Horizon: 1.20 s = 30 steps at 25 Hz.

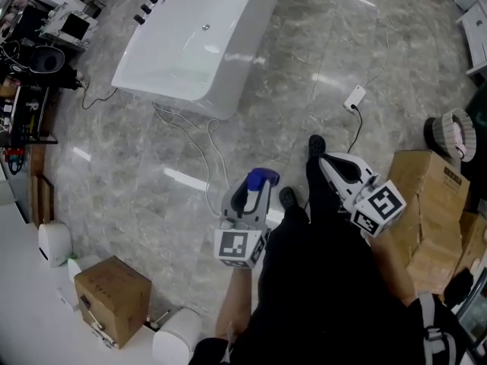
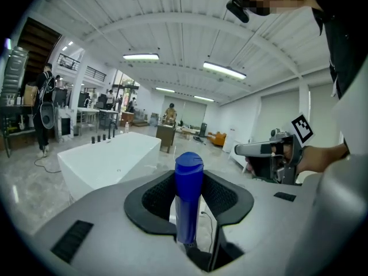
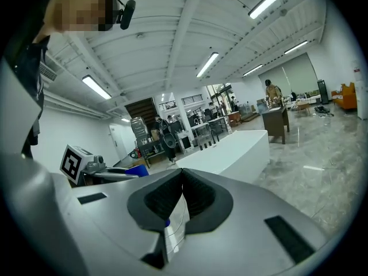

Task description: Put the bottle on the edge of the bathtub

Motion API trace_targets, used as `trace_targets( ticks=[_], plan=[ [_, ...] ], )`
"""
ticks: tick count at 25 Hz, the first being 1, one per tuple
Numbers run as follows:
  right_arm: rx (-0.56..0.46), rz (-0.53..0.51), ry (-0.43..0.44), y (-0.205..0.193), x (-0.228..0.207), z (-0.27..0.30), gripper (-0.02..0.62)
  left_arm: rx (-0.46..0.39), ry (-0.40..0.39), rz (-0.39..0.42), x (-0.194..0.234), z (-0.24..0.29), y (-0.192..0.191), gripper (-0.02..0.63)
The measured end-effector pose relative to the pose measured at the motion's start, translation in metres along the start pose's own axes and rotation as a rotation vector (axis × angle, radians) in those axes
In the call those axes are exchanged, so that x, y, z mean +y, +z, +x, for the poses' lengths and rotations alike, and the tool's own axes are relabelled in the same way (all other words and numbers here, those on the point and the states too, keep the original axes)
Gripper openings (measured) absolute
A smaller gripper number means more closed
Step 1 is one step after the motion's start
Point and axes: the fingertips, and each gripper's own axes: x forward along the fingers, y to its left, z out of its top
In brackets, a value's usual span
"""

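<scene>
Near the person, the left tool (image 1: pixel 249 196) is clenched on the blue bottle (image 2: pixel 188 195). The pads press on both its sides. The bottle runs along the jaws, and its cap pokes out past the tips, toward the far side of the room.

Just to the right, the right tool (image 3: pixel 182 183) has its jaws pressed together with nothing in them.

Farther off there is only bare grey floor (image 1: pixel 304 67).

The white bathtub (image 1: pixel 228 90) sits on the far side, ahead and a bit left of the bottle, well apart from it. The left tool is on the tub's side, so I think it must carry the bottle forward and to the left.
</scene>
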Motion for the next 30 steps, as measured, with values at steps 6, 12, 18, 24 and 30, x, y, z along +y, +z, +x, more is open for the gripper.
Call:
trace_targets(
  ticks=[6,12,18,24,30],
  plan=[
    [-0.001,0.039,-0.003,0.013,-0.062,0.019,0.012,0.013,0.01,0.009,0.005,0.062,0.026,0.15],
    [-0.016,0.011,0.05,0.052,-0.128,0.043,0.012,0.001,0.03,-0.002,0.004,0.133,0.065,0.149],
    [-0.017,-0.015,0.099,0.085,-0.196,0.062,0.012,-0.025,0.09,-0.006,0.002,0.194,0.099,0.149],
    [0.018,-0.001,0.153,0.087,-0.234,0.08,0.012,-0.021,0.131,-0.02,0.001,0.234,0.11,0.15],
    [0.064,0.032,0.181,0.077,-0.263,0.105,0.012,0.004,0.139,-0.018,0.004,0.266,0.115,0.149]
  ],
)
